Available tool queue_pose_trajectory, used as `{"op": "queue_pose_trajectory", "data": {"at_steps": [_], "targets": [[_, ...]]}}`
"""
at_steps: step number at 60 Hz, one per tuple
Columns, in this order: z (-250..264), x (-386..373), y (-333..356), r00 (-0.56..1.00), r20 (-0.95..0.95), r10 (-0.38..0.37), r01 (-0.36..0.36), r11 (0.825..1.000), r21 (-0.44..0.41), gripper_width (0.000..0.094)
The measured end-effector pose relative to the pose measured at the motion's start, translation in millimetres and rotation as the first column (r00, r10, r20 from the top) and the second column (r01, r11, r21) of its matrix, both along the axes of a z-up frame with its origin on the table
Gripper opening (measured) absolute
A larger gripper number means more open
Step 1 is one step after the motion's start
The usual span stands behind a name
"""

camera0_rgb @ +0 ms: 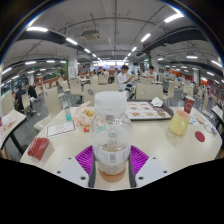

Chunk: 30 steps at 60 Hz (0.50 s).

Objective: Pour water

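The hand-held gripper (111, 160) points forward and level. Its two fingers, each faced with a magenta pad (85, 158), stand apart, one at each side of a clear plastic bottle (111, 135), pressing its lower body between them.

Bright indoor scene, lit from overhead by rows of long ceiling light strips (148, 37) running back into the room. Strips blown out white, w/ glare. Light even; the surface (60, 150) is pale, only soft faint shadows under objects. Strong fisheye: ceiling lines and surface edge bow hard toward the rim. Centre fairly sharp; far background small and soft.
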<state>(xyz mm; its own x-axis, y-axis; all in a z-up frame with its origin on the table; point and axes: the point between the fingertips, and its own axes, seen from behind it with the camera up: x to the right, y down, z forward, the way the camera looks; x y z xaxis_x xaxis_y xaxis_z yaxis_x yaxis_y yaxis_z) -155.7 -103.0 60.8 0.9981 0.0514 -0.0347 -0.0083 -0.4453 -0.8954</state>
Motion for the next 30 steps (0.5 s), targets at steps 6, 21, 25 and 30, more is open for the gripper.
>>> {"op": "queue_pose_trajectory", "data": {"at_steps": [6,21,25,30], "targets": [[3,5,0,0.999,0.033,0.001,-0.001,1.000,-0.010,0.0430],[86,20,31,0.970,-0.241,0.040,-0.031,0.999,0.042,0.0431],[120,33,47,0.916,-0.399,0.045,-0.020,0.998,0.067,0.0431],[152,55,70,0.803,-0.595,0.027,0.020,0.997,0.073,0.0430]]}}
